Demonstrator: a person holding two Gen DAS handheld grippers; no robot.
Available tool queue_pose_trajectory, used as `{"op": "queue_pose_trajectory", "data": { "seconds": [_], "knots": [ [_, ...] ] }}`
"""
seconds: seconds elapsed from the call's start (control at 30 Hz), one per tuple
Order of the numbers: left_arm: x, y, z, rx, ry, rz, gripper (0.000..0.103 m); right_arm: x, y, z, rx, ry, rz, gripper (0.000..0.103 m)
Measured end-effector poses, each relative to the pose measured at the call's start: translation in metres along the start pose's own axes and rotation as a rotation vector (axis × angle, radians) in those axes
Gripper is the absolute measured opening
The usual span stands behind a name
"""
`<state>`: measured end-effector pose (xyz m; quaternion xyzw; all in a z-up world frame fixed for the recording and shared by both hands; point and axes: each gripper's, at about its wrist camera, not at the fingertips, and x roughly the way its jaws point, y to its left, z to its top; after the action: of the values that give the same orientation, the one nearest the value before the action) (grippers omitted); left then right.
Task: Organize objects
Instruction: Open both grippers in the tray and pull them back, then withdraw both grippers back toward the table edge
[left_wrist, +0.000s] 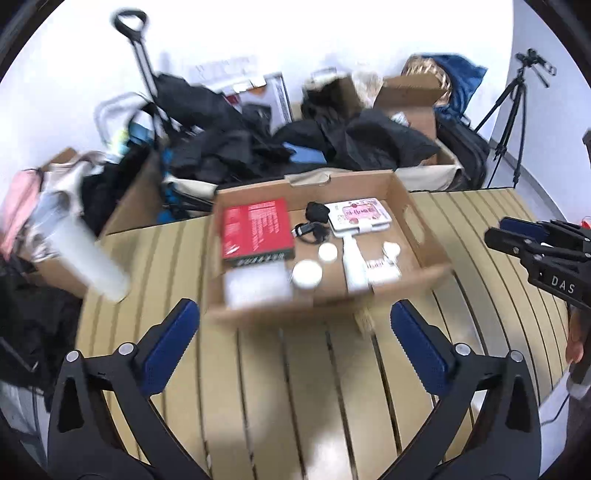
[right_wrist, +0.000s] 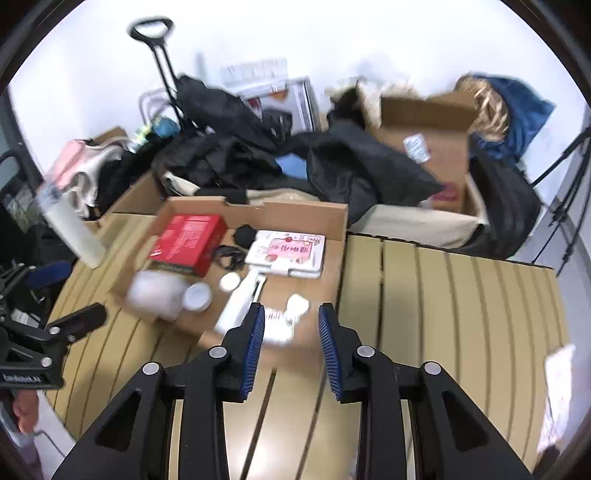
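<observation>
A shallow cardboard tray stands on the slatted tan table. In it lie a red book, a white case with a pink label, a black cable, white round lids, a white bottle and a small white pouch. My left gripper is open and empty, just before the tray's near wall. My right gripper is part open and empty, over the tray's near right corner.
A tall white tumbler stands at the table's left edge. Behind the table are piled dark clothes, cardboard boxes, a trolley handle and a tripod. A white paper lies at the right.
</observation>
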<state>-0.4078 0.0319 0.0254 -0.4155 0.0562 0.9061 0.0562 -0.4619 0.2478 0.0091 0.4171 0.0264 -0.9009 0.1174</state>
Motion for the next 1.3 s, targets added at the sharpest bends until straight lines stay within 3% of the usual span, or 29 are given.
{"op": "queue_pose_trajectory", "data": {
  "seconds": [0.07, 0.13, 0.23, 0.27, 0.37, 0.53, 0.6, 0.67, 0.73, 0.87, 1.0, 1.17, 1.3],
  "knots": [
    [-0.037, 0.001, -0.027, -0.003, -0.022, 0.022, 0.103, -0.036, 0.011, -0.031, -0.026, -0.042, -0.029, 0.060],
    [-0.071, 0.000, -0.056, -0.015, -0.027, 0.062, 0.103, -0.072, 0.022, -0.063, -0.025, -0.085, -0.040, 0.068],
    [-0.125, -0.001, -0.102, -0.081, -0.092, 0.062, 0.103, -0.123, 0.041, -0.113, -0.024, -0.143, -0.057, 0.076],
    [-0.142, -0.002, -0.121, -0.096, -0.120, 0.060, 0.103, -0.138, 0.048, -0.132, -0.027, -0.163, -0.054, 0.083],
    [-0.173, -0.008, -0.163, -0.129, -0.169, 0.103, 0.103, -0.167, 0.066, -0.185, -0.049, -0.164, -0.031, 0.083],
    [-0.198, -0.021, -0.221, -0.133, -0.133, 0.206, 0.103, -0.180, 0.088, -0.255, -0.086, -0.081, -0.030, 0.083],
    [-0.205, -0.027, -0.233, -0.153, -0.128, 0.162, 0.103, -0.185, 0.089, -0.275, -0.051, -0.072, -0.008, 0.083],
    [-0.205, -0.037, -0.234, -0.119, -0.120, 0.116, 0.103, -0.187, 0.088, -0.285, -0.024, -0.063, 0.015, 0.083],
    [-0.207, -0.044, -0.230, -0.099, -0.133, 0.139, 0.103, -0.186, 0.088, -0.288, -0.024, -0.055, 0.002, 0.083],
    [-0.208, -0.050, -0.232, -0.093, -0.136, 0.107, 0.103, -0.195, 0.087, -0.288, -0.014, -0.083, -0.001, 0.083],
    [-0.199, -0.053, -0.237, -0.086, -0.114, 0.106, 0.103, -0.191, 0.081, -0.292, 0.042, -0.071, 0.060, 0.083],
    [-0.169, -0.050, -0.236, -0.079, -0.064, 0.081, 0.103, -0.174, 0.077, -0.295, 0.039, -0.027, 0.063, 0.083],
    [-0.132, -0.047, -0.219, -0.089, -0.058, 0.015, 0.103, -0.156, 0.067, -0.280, 0.025, -0.023, 0.060, 0.083]
  ]
}}
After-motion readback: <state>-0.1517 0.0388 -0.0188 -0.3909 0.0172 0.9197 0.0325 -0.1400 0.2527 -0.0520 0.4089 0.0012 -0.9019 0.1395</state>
